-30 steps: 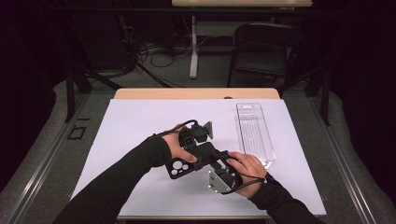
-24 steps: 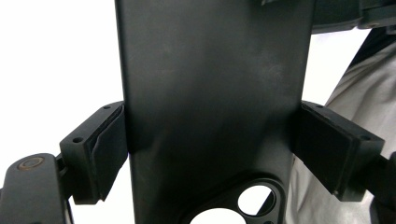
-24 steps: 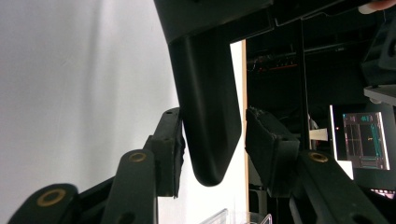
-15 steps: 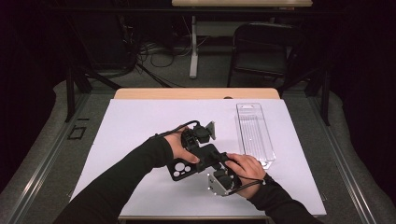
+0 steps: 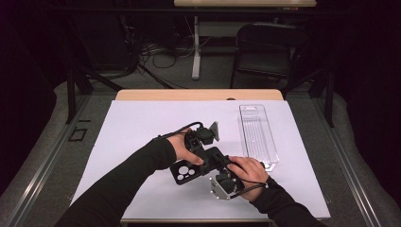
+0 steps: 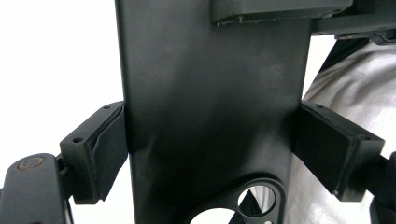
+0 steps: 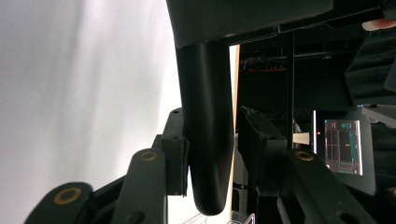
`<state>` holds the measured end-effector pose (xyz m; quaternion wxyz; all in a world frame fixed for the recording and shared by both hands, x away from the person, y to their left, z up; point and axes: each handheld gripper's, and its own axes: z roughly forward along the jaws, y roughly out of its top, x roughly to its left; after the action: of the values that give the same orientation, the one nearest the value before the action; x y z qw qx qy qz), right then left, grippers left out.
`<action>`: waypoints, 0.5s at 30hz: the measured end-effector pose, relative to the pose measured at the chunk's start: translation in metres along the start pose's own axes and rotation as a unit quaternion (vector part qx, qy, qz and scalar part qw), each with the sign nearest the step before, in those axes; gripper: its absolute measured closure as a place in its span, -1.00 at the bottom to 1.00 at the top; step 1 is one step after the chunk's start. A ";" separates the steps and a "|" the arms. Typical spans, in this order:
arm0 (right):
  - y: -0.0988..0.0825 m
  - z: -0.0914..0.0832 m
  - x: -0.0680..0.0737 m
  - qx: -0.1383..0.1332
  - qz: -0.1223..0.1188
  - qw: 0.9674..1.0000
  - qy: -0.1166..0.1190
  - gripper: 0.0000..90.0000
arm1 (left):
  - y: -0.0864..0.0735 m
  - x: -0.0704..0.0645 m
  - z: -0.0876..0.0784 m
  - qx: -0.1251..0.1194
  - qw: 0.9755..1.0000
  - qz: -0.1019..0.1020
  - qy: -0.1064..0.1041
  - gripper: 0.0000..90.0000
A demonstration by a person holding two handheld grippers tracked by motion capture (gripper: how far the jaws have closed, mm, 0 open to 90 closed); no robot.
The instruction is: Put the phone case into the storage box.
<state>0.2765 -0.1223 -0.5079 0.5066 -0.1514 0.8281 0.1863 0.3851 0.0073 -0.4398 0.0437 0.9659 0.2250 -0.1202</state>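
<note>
A clear plastic tray (image 5: pixel 257 137) lies on the white table cover (image 5: pixel 142 123) to the right of the hands, its long side running away from the person; nothing can be made out inside it, and its near end sits just beside the right hand (image 5: pixel 248 171).

The black phone case (image 5: pixel 196 165) is held above the table cover near the person's edge, between the two hands. In the high view its long axis runs on a slant, from the camera-cutout end at the lower left up toward the right hand. The cutout end, with its round openings, points toward the person's left sleeve (image 5: pixel 127 182).

The left gripper (image 5: pixel 203 142) pinches the phone case (image 6: pixel 210 116) across its width: in the left gripper view both pads (image 6: pixel 109 149) press flat against the case's long edges, one on each side, with the cutout openings toward the bottom of that view.

The right gripper (image 5: pixel 226 179) has its jaws around the other end of the case. In the right gripper view the case (image 7: pixel 208 154) shows edge-on, its rounded end hanging between the two jaws; the jaws have just been closing. One pad (image 7: pixel 180 161) touches the case's face, while a narrow gap shows between the case and the other pad, so the grip is not complete.
</note>
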 end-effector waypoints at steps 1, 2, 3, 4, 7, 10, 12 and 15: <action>0.000 0.000 0.000 0.002 -0.003 1.000 0.002 0.47 | 0.000 0.000 0.000 0.001 1.000 0.000 -0.001 -0.68; 0.000 0.000 0.000 0.005 -0.004 1.000 0.002 0.48 | 0.000 0.000 0.000 0.001 1.000 0.000 -0.001 -0.68; 0.000 0.000 0.000 0.003 -0.006 1.000 0.000 0.48 | 0.000 0.000 0.000 0.001 1.000 0.000 -0.002 -0.68; 0.000 0.001 0.001 0.000 -0.006 1.000 -0.002 0.49 | 0.000 0.000 0.000 0.001 1.000 0.001 -0.002 -0.68; 0.000 0.001 0.001 0.004 -0.011 1.000 0.000 0.52 | 0.000 0.001 0.000 0.000 1.000 -0.001 -0.005 -0.68; 0.000 0.001 0.002 0.004 -0.012 1.000 -0.001 0.54 | 0.000 0.001 0.001 -0.003 1.000 0.001 -0.014 -0.68; 0.000 0.001 0.002 0.009 -0.013 1.000 0.002 0.56 | 0.000 0.001 0.001 -0.002 1.000 0.001 -0.014 -0.68; -0.001 0.001 0.002 0.008 -0.016 1.000 -0.002 0.58 | 0.000 0.001 0.001 -0.004 1.000 0.000 -0.017 -0.68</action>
<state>0.2768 -0.1226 -0.5104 0.5122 -0.1607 0.8260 0.1717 0.3858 0.0071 -0.4412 0.0511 0.9637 0.2243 -0.1354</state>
